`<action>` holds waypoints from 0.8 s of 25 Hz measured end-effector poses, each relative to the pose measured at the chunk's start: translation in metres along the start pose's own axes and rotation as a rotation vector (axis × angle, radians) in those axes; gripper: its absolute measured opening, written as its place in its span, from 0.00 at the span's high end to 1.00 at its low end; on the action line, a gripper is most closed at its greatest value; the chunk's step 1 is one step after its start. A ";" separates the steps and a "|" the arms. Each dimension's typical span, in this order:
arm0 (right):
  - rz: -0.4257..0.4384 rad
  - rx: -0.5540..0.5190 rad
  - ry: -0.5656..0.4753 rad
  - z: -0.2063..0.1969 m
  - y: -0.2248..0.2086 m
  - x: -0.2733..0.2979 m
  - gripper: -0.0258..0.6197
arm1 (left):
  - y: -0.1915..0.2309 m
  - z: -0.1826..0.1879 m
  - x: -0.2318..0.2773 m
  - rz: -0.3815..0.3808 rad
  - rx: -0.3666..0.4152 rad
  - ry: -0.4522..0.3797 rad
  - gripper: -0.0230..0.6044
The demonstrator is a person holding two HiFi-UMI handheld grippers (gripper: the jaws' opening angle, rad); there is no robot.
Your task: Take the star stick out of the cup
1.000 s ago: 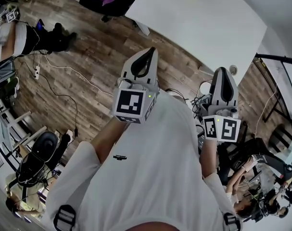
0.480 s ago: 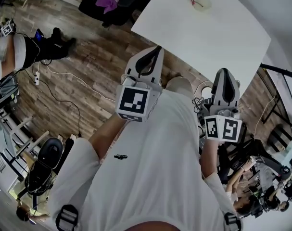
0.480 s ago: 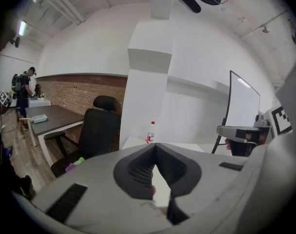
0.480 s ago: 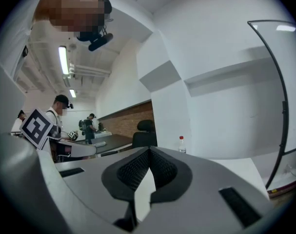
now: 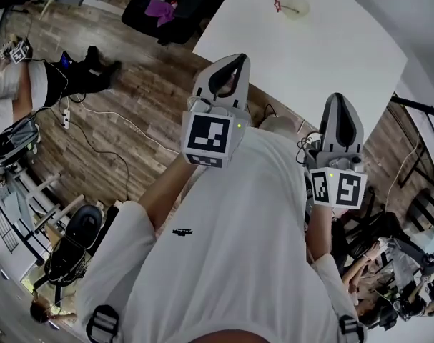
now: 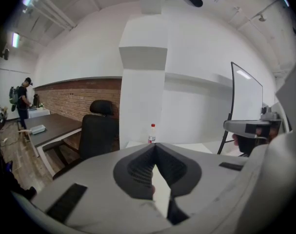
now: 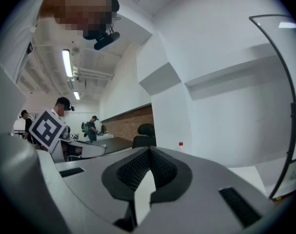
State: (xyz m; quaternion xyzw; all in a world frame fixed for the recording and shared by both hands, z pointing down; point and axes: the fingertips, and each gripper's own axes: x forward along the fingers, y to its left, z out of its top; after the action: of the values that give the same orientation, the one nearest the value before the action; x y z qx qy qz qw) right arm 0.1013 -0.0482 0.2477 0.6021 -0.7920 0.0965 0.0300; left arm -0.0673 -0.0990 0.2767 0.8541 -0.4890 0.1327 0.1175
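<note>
A pale cup stands far off on the white table, with the red star stick poking out of it to the left. Both grippers are held close to the person's white shirt, well short of the table. My left gripper is shut with nothing in it; in the left gripper view its jaws meet at the tip. My right gripper is likewise shut and empty, and its jaws are closed in the right gripper view. Neither gripper view shows the cup.
A black office chair with a purple thing and a green bottle stands left of the table. Cables run over the wooden floor. A red-capped bottle stands on the table ahead. Other people are at the left and lower right.
The view has tilted, so more of the table shows and the cup with the star stick has come into sight. Both grippers have risen slightly and stay shut.
</note>
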 end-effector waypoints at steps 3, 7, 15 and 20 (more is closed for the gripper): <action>-0.033 0.016 0.008 -0.002 -0.014 -0.007 0.96 | 0.000 -0.003 0.023 -0.006 -0.004 0.026 0.97; -0.066 0.044 0.032 -0.011 -0.029 -0.008 0.96 | -0.001 -0.004 0.053 0.005 -0.010 0.044 0.94; -0.024 0.058 0.063 -0.028 -0.034 0.014 0.96 | 0.000 -0.017 0.101 0.033 -0.037 0.067 0.83; 0.001 0.071 0.067 -0.036 -0.040 0.032 0.96 | 0.004 -0.028 0.126 0.043 -0.095 0.066 0.78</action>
State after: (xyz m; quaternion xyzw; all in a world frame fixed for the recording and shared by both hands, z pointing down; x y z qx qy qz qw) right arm 0.1290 -0.0816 0.2930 0.5990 -0.7868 0.1445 0.0351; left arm -0.0129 -0.1927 0.3465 0.8320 -0.5087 0.1399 0.1714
